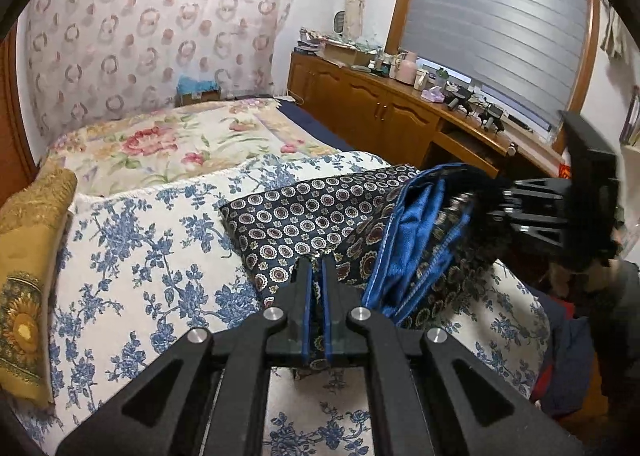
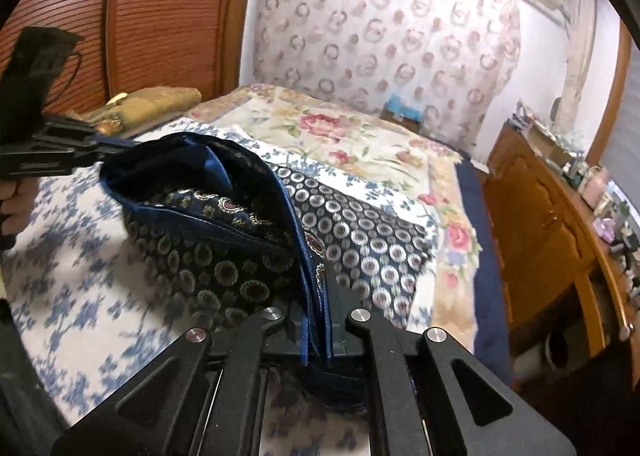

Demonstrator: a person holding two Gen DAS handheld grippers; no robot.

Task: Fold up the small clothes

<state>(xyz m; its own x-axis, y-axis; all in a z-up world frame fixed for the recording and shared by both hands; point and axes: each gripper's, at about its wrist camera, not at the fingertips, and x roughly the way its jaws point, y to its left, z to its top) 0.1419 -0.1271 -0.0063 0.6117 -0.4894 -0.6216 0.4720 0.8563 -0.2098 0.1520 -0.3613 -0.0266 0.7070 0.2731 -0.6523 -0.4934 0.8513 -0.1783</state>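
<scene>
You have one garment [image 1: 312,216] in play, a dark patterned piece with a bright blue lining, and its near edge is lifted off the bed [image 1: 132,240] while the far part lies flat ahead of both grippers. Your left gripper [image 1: 317,276] is closed tight on the stacked hems, blue-trimmed layers pinched between its fingers; your right gripper [image 2: 316,288] is clamped the same way on the other corner, off to the left gripper's right. Holding two corners at once keeps the edge taut, probably so the lifted half can be carried forward over the flat half as one fold. The layers bag open between your grips, showing the lining, so more tension may be needed. Beyond it you have one yellow cushion [image 1: 28,276] at the left gripper's left and one wooden cabinet [image 1: 372,104] further ahead.
</scene>
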